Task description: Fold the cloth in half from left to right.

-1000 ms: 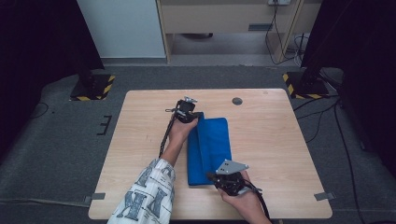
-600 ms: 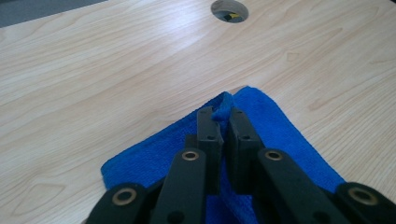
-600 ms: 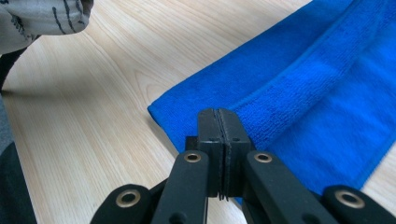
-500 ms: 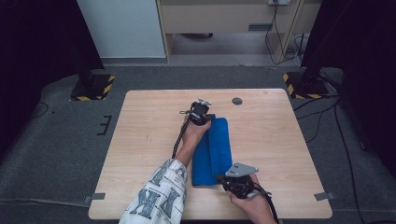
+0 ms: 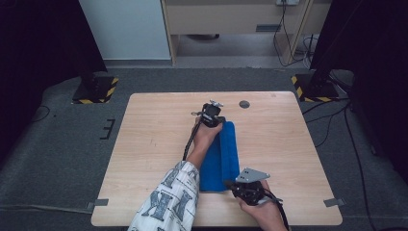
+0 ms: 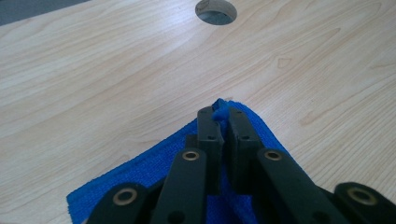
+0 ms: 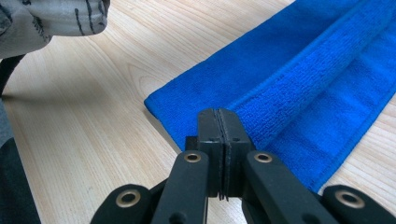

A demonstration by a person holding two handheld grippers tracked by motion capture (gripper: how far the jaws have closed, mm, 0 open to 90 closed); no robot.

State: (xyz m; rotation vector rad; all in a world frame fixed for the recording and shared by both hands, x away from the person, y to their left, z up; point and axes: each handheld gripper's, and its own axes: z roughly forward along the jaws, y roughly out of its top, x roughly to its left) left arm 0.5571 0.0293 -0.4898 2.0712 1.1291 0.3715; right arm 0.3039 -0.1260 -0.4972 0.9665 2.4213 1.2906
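- Blue towel (image 5: 222, 156): terry cloth with a nubby pile and a stitched hem, folded into a long narrow strip. It lies flat on the tabletop, running from the far middle toward my near edge. In the right gripper view a raised fold ridge (image 7: 308, 79) runs along its length.
- Tabletop (image 5: 154, 144): pale wood-grain laminate, rectangular, smooth and matte, with a round cable hole (image 5: 244, 104) near the far edge.
- My left gripper (image 5: 212, 114): black jointed jaws with brass-coloured rivets, at the strip's far end. In the left gripper view its jaws are pinched on a small tuft at the towel's far corner (image 6: 219, 108).
- My right gripper (image 5: 231, 184): the same build, with a grey three-cornered plate on top, at the strip's near end. In the right gripper view its jaws are pressed together with thin cloth layers showing between them at the near hem.
- My left sleeve (image 5: 166, 202): pale fabric with a dark printed pattern.
- Change since a second ago: the towel was a wider rectangle; it is now folded narrower, and my left gripper has shifted rightward along the far edge.
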